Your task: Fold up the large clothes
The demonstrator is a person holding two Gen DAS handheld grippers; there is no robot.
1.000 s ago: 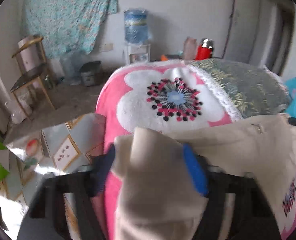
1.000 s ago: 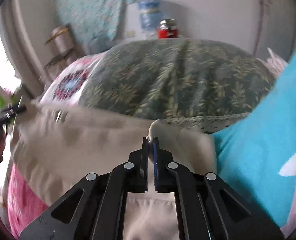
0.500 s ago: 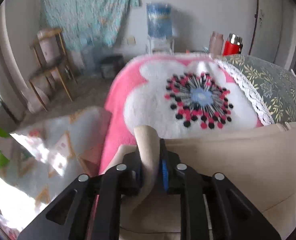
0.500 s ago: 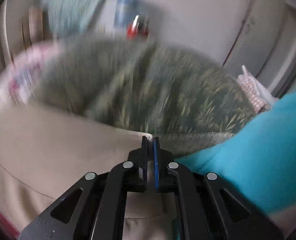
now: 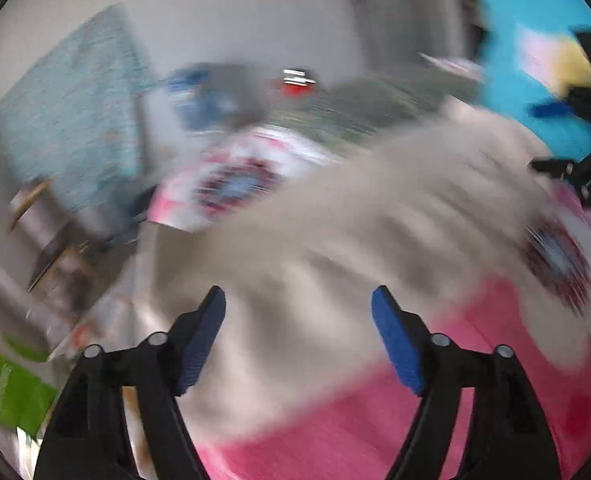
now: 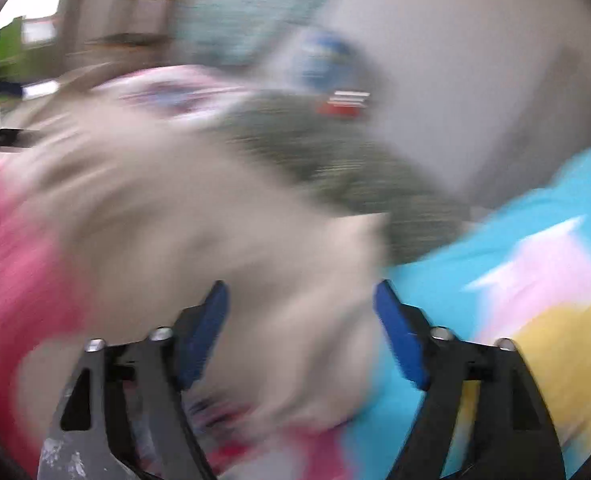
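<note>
Both views are blurred by motion. A beige garment (image 5: 355, 216) lies spread on the pink flowered blanket (image 5: 375, 420). My left gripper (image 5: 298, 300) is open and empty, just above the garment's near edge. The garment also shows in the right wrist view (image 6: 183, 208). My right gripper (image 6: 300, 296) is open and empty over its right end, and it shows at the right edge of the left wrist view (image 5: 587, 152).
A green patterned quilt (image 6: 335, 152) lies behind the garment. A turquoise blanket (image 6: 515, 280) with pink and yellow patches lies at the right. A red flask (image 5: 295, 84), a water dispenser (image 5: 203, 96) and a wooden chair (image 5: 43, 232) stand beyond the bed.
Both grippers have opened and let go of the beige garment. It has dropped onto the blanket, and both grippers are moving fast.
</note>
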